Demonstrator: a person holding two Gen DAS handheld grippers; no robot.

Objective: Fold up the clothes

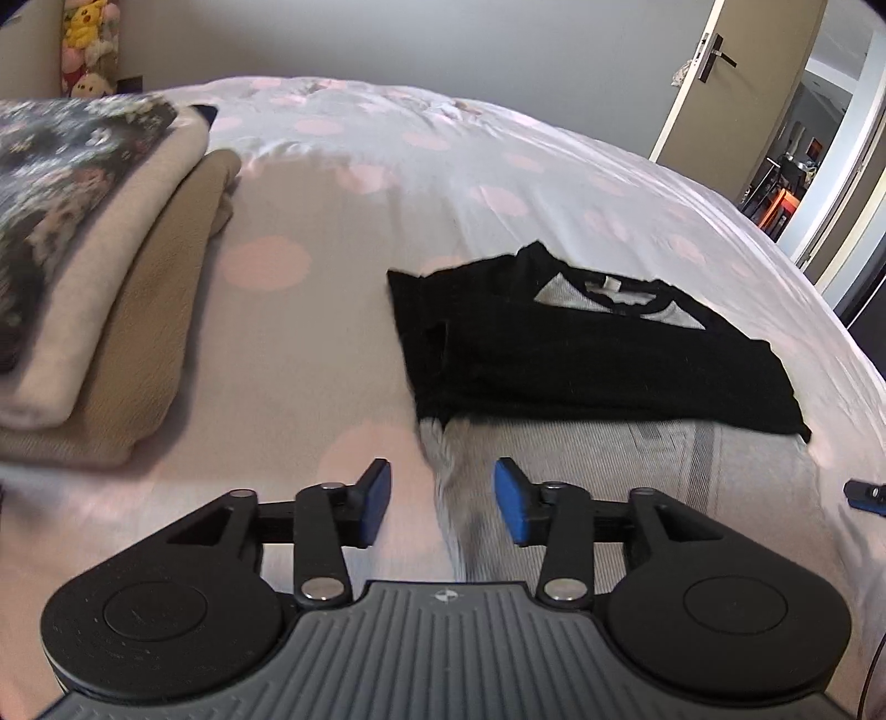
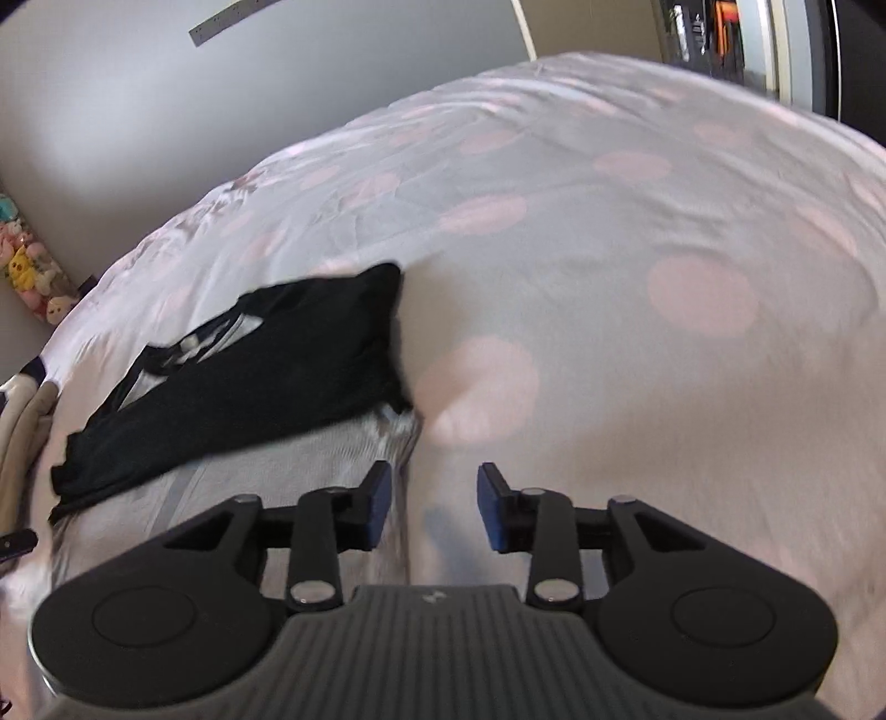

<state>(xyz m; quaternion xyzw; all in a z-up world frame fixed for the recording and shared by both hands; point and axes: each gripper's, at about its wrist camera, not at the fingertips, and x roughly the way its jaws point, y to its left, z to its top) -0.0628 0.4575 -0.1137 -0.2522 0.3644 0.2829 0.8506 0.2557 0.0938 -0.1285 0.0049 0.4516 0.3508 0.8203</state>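
A black and grey shirt (image 1: 581,354) lies on the bed, its black upper part with the collar folded down over the grey lower part (image 1: 637,476). My left gripper (image 1: 442,501) is open and empty, just above the grey part's left edge. The shirt also shows in the right wrist view (image 2: 260,376) at the left. My right gripper (image 2: 434,509) is open and empty, over the bedsheet just right of the grey part's right edge (image 2: 354,459). The right gripper's tip (image 1: 864,494) shows at the right edge of the left wrist view.
The bed (image 1: 387,183) has a pale sheet with pink dots. A stack of folded clothes (image 1: 94,288) lies at the left. Plush toys (image 1: 88,44) hang on the far wall. An open door (image 1: 736,83) stands at the right.
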